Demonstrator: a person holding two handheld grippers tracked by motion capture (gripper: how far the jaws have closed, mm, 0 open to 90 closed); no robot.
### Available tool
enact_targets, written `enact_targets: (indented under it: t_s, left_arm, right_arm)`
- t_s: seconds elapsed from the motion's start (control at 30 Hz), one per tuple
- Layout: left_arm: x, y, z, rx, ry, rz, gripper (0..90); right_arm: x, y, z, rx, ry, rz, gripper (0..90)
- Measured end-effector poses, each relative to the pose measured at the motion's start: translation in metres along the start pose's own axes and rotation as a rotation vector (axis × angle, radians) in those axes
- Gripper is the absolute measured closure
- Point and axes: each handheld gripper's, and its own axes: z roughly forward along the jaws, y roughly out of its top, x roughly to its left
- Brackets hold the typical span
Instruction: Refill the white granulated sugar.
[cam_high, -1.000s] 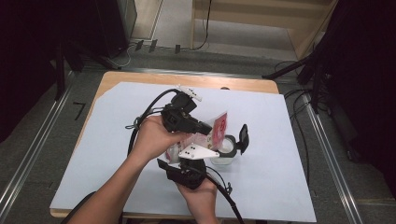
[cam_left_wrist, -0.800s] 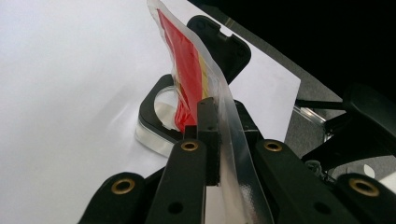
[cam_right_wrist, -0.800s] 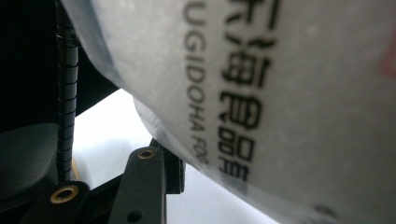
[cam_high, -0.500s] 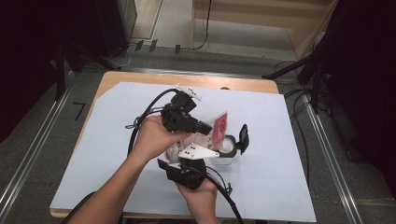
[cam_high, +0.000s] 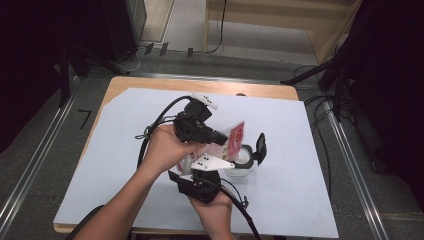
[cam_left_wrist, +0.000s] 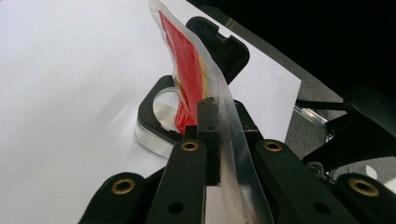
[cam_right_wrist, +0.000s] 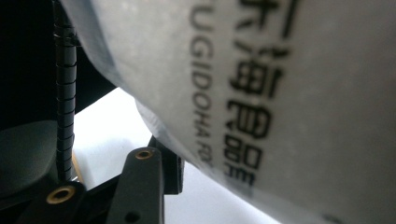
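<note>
A red and clear packet (cam_high: 235, 137) stands tilted over a small clear container (cam_high: 243, 164) whose black hinged lid (cam_high: 260, 145) is flipped up. My left gripper (cam_high: 222, 141) is shut on the packet's clear edge (cam_left_wrist: 229, 121), and the red part (cam_left_wrist: 187, 79) hangs into the container's black rim (cam_left_wrist: 154, 100). My right gripper (cam_high: 202, 159) comes up from below, under its grey plate. The packet's white printed back (cam_right_wrist: 280, 93) lies right against that camera. It hides one jaw, and only one of the fingers (cam_right_wrist: 144, 186) shows beside it.
A white sheet (cam_high: 300, 175) covers the wooden table (cam_high: 150, 82). Black cables (cam_high: 155, 125) loop from the grippers over its left middle. The floor, metal rails and dark stands surround the table.
</note>
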Motion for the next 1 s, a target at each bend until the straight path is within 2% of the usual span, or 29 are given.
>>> enact_targets:
  t_s: [0.2,0.5,1.0]
  left_arm:
    - [-0.0021,0.0005,-0.0019,-0.003,0.016,0.007,87.0]
    - [-0.0031,0.001,-0.0019,-0.019,0.015,0.013,87.0]
    - [-0.0027,0.0007,0.0001,-0.003,0.018,0.014,86.9]
  right_arm:
    - [0.0001,0.0012,0.0002,-0.012,0.001,0.001,63.1]
    - [-0.001,0.0024,-0.0004,-0.014,0.004,0.003,63.2]
    - [-0.0006,0.0003,0.0003,-0.017,0.003,0.013,63.1]
